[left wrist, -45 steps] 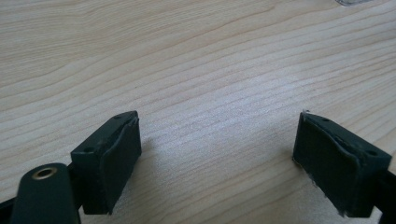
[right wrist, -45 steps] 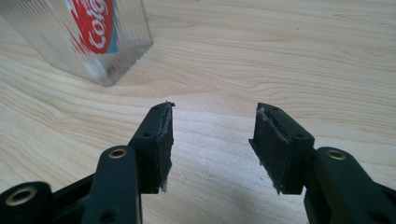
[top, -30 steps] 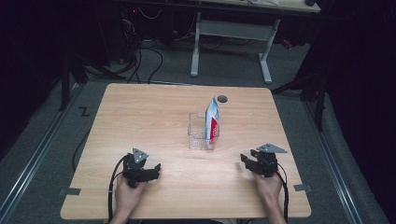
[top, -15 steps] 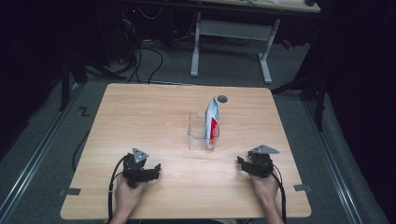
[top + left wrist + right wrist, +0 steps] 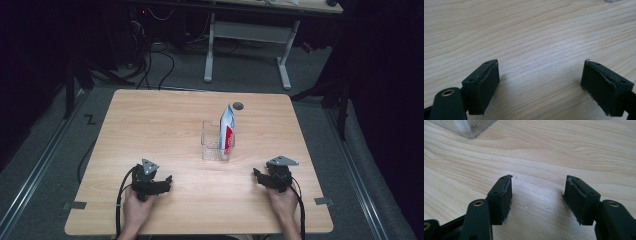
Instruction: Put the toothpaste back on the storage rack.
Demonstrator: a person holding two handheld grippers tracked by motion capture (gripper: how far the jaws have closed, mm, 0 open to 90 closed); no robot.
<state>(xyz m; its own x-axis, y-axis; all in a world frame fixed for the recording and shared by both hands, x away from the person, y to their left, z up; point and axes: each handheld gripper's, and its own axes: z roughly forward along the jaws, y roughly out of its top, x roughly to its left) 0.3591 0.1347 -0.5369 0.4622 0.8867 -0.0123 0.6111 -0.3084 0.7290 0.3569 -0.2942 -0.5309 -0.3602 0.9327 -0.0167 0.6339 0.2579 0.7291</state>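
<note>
A clear plastic box (image 5: 216,142) stands at the middle of the wooden table (image 5: 165,120), and a white, blue and red tube (image 5: 226,131) stands upright in its right side. My left gripper (image 5: 167,181) rests near the front left, open, its pads (image 5: 489,83) wide apart over bare wood. My right gripper (image 5: 256,175) rests near the front right, open too, with nothing between its pads (image 5: 504,197). A corner of the clear box (image 5: 466,127) appears at the top left of the right gripper view.
A round grey grommet (image 5: 238,106) sits in the table behind the box. Beyond the far edge stand a white desk frame (image 5: 247,45) and cables on the dark floor. Bare wood lies between both grippers and the box.
The right gripper has shifted slightly left and toward the front. The left gripper, box and tube have stayed put.
</note>
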